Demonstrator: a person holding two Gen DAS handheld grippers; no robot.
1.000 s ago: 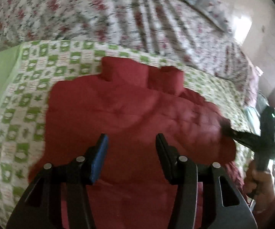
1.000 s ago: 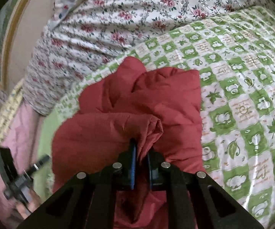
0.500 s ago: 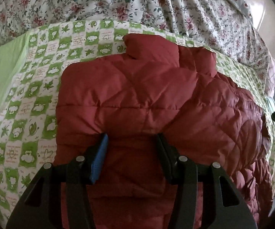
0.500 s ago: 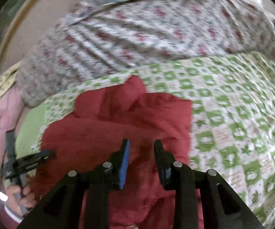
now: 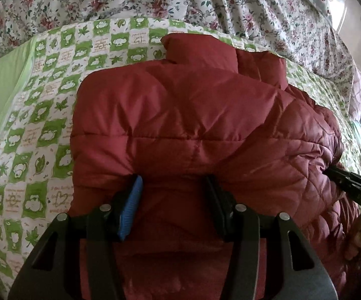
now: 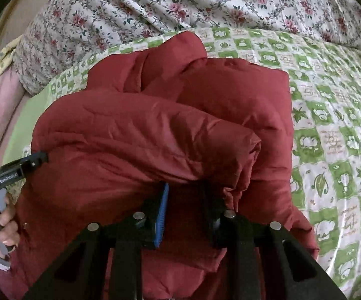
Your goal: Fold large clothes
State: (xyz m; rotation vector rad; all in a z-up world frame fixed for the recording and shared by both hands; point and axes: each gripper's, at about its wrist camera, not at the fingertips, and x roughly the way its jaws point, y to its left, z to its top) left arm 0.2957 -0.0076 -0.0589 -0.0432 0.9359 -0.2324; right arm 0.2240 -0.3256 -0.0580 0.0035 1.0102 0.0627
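The red padded jacket [image 5: 193, 125] is lying on the bed's green checked blanket [image 5: 42, 130], already doubled over with its collar at the far end. The fold is looking about halfway done; tightening and another fold seem left. The left claw [image 5: 172, 195] is standing half open over a ridge of jacket, grip unclear. The right claw [image 6: 188, 200] is closing, with fabric between its jaws. The flowered quilt [image 6: 180, 2] is bunching behind.
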